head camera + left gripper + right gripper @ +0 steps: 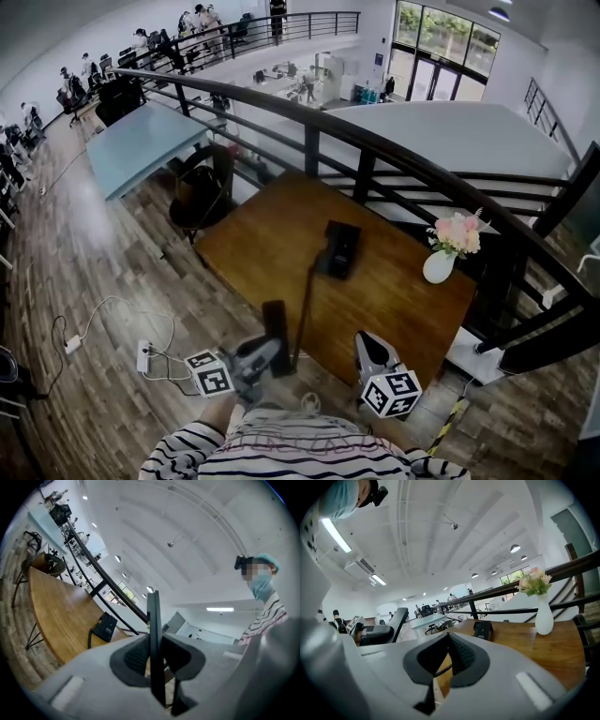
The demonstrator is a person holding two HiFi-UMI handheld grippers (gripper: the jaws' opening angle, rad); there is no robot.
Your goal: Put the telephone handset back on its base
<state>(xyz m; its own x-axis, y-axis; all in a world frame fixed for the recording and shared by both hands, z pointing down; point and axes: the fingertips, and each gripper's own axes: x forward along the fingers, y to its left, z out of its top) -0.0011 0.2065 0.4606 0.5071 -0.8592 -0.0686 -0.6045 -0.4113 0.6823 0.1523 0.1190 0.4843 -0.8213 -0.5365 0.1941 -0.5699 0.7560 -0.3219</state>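
Observation:
The black telephone base (339, 248) lies near the far middle of the wooden table (394, 300); it also shows in the left gripper view (105, 626) and the right gripper view (482, 629). A cord (305, 309) runs from it toward me to the black handset (276, 333). My left gripper (270, 351) is shut on that handset above the table's near edge, and the handset stands edge-on between the pads (153, 639). My right gripper (368, 341) hovers beside it on the right, its jaws (449, 637) shut with nothing held.
A white vase of pink flowers (439, 265) stands at the table's right far corner. A dark railing (375, 141) runs right behind the table. A round chair (202, 192) stands off the table's left corner. On the floor at left lies a power strip (143, 356) with cables.

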